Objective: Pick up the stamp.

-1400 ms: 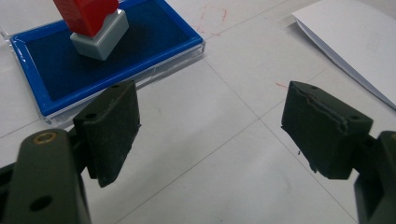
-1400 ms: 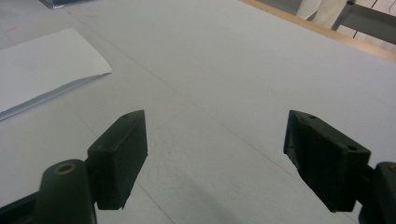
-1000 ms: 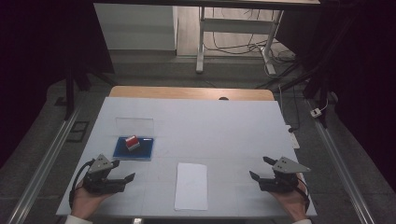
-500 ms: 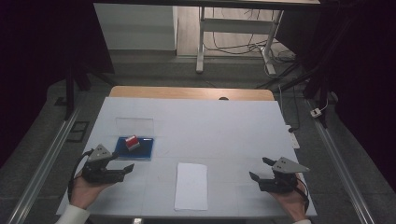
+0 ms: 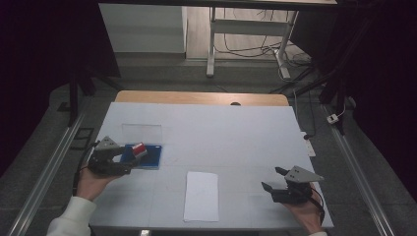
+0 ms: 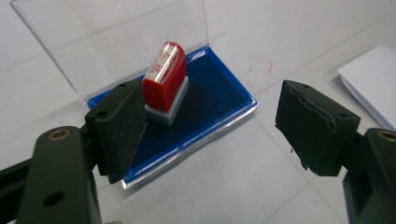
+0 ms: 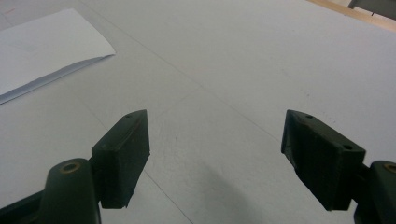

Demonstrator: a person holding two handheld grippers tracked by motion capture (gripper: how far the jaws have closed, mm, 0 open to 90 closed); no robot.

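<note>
Stamp: red stamp [image 6: 164, 77] stands upright on the blue ink pad [image 6: 210, 100], lid open, at table's left.
Left gripper [image 5: 129, 156]: jaws wide, just been closing, near the stamp, not touching.
Right gripper [image 5: 273, 180]: jaws wide, nothing held.

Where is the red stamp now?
The red stamp stands on the blue ink pad at the table's left side, just ahead of the left claw.

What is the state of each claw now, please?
Left claw: open, jaws just closing slightly, holding nothing; red plastic stamp on blue ink pad lies ahead.
Right claw: open, empty.
</note>
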